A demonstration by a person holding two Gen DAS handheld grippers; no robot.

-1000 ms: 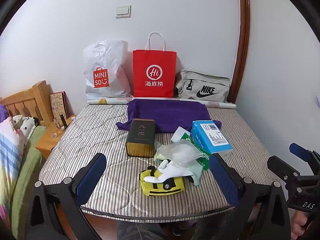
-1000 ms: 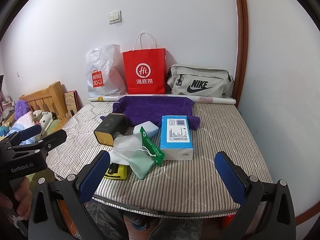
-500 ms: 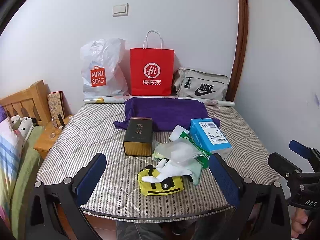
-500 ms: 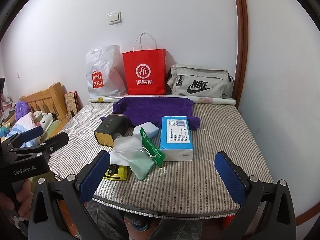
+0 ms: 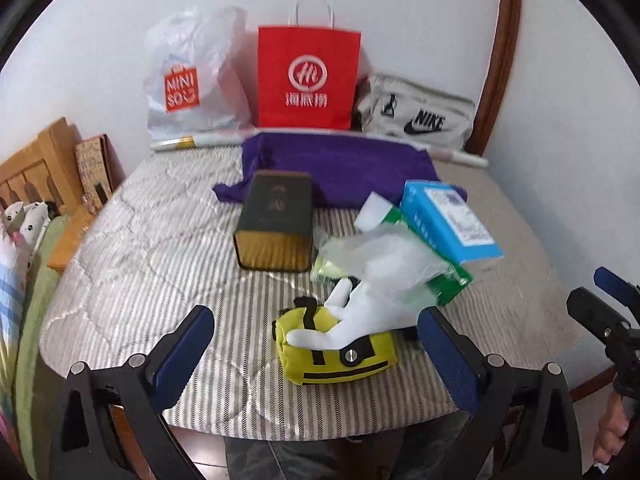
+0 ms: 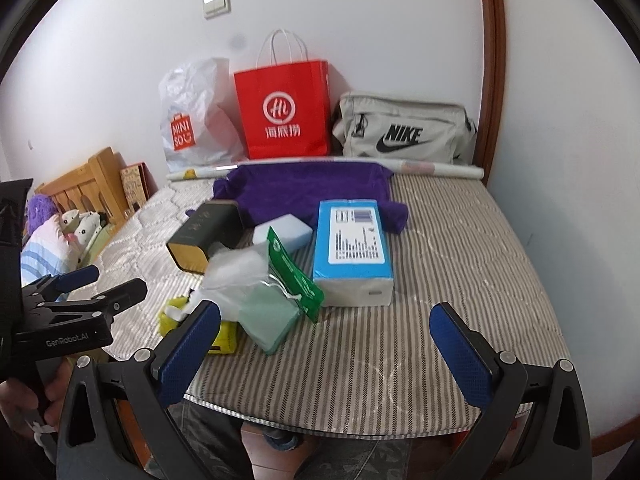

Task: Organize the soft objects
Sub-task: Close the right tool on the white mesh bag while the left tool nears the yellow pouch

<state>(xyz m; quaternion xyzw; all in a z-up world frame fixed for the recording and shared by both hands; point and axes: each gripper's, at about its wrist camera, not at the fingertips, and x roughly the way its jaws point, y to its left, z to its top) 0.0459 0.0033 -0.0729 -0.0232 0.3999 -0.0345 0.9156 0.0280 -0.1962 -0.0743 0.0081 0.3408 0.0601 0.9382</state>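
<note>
Striped mattress (image 5: 132,264), yellow pouch (image 5: 340,356) between spread jaws

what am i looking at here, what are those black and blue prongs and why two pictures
The prongs are the jaws of two handheld grippers; a person holds one in each hand. Each carries a camera looking forward along its jaws, hence two pictures. One view is from the left gripper, the other from the right gripper; each also glimpses the other at its edge. Both are open and hold nothing. On the striped mattress lie a yellow pouch, a white toy, a dark box, a blue box, a green pack and a purple cloth.
</note>
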